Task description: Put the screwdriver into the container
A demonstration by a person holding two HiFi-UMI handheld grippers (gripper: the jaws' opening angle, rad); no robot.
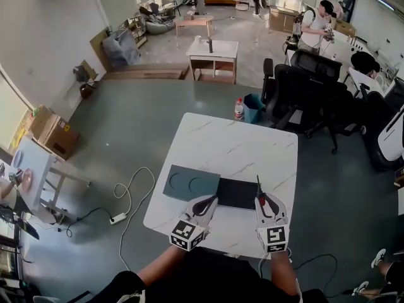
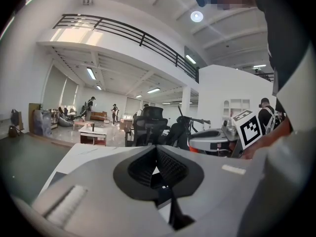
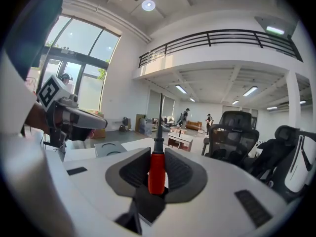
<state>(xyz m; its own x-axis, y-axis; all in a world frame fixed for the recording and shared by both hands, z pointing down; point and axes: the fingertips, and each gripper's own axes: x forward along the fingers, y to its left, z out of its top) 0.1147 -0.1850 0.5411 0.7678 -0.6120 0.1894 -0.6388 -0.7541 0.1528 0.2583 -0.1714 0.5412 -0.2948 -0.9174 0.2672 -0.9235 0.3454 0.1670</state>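
A red-handled screwdriver (image 3: 157, 172) stands upright between the pads of my right gripper (image 3: 157, 168), which is shut on it, its dark shaft pointing up and away. In the head view the screwdriver (image 1: 257, 187) and right gripper (image 1: 264, 202) hover over the near right part of the white marble table (image 1: 240, 147). A dark grey container (image 1: 189, 183) with two round recesses lies at the table's near left, with a black rectangular part (image 1: 238, 193) beside it. My left gripper (image 1: 207, 204) hangs over the container's near edge. Its jaws (image 2: 157, 164) meet with nothing between them.
Black office chairs (image 1: 303, 87) stand beyond the table's right side. A bottle (image 1: 239, 109) and a teal bin (image 1: 254, 108) sit on the floor behind the table. A white cable and power strip (image 1: 118, 218) lie on the floor to the left. A small table (image 1: 213, 55) stands further back.
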